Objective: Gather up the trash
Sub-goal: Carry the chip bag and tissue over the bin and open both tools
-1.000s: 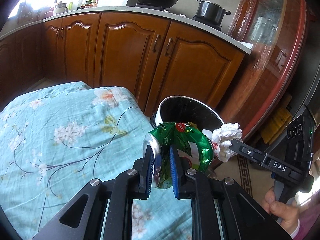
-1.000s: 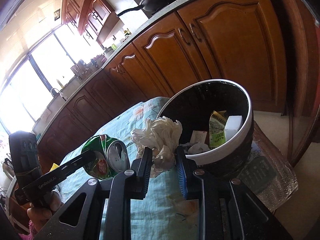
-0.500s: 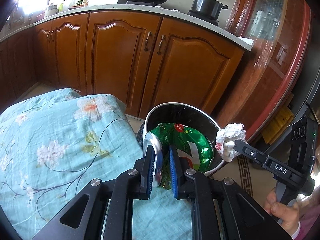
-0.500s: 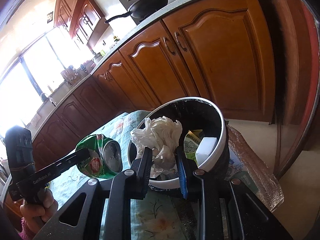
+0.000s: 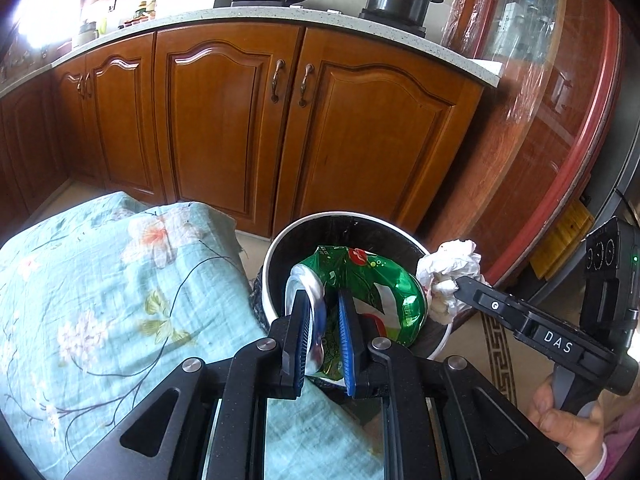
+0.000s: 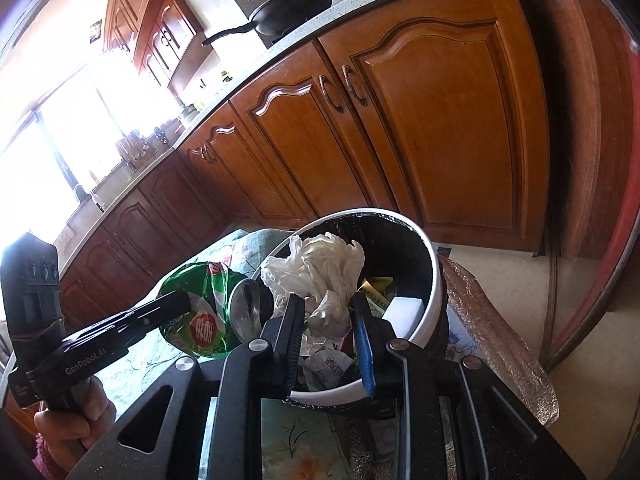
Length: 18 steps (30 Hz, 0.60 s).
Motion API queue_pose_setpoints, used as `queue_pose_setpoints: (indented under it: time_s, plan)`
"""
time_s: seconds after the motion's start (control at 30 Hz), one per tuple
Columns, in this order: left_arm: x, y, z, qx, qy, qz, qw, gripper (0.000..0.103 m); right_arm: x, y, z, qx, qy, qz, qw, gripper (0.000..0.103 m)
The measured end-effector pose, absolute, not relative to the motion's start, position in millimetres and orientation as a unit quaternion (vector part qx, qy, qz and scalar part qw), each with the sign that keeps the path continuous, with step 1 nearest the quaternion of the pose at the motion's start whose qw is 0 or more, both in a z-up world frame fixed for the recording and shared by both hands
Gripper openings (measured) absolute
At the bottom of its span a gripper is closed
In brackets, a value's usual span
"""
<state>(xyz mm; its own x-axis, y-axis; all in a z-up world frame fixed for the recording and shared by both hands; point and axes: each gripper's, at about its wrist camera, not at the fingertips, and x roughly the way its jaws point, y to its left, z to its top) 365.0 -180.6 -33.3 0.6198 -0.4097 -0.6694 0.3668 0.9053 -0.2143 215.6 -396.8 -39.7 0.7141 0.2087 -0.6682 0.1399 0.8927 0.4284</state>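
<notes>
While both pieces of refuse hang at the bin mouth, the step in hand reads as the drop.

Item 1: crushed green soda can [image 5: 372, 292], clamped at its silver end by the left gripper [image 5: 323, 322], jaws closed narrowly on the metal. It sits over the near part of the bin opening. Advice: carry it a little further over the middle before letting go, so it cannot glance off the rim toward the floral tablecloth [image 5: 100, 300].

Item 2: crumpled white tissue wad [image 6: 320, 276], pinched by the right gripper [image 6: 328, 320], jaws closed on its lower fold. In the left wrist view it hangs at the bin's rim, so it probably needs moving inward; being light, it may cling to a pad.

Container: round waste bin [image 6: 434, 280], white rim, black liner, beside the table. Contents: a white block [image 6: 406, 312], a yellow-green carton [image 6: 376, 292], printed paper scraps [image 6: 328, 364]. Room remains.
</notes>
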Motion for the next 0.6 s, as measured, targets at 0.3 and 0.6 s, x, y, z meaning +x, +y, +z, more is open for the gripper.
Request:
queue_pose_setpoints:
  time_s: [0.3,0.6]
  plan:
    - [380.5,-195.0,-38.9,-0.024,0.391,-0.21,0.896,0.012,228.1,-402.6,-40.2,0.224,0.386,0.013,0.895,0.024]
    - [387.7,-208.7,-45.4,-0.012,0.398,-0.201,0.895,0.012,234.9,-407.3,-45.1,0.219,0.398,0.011,0.891,0.024]
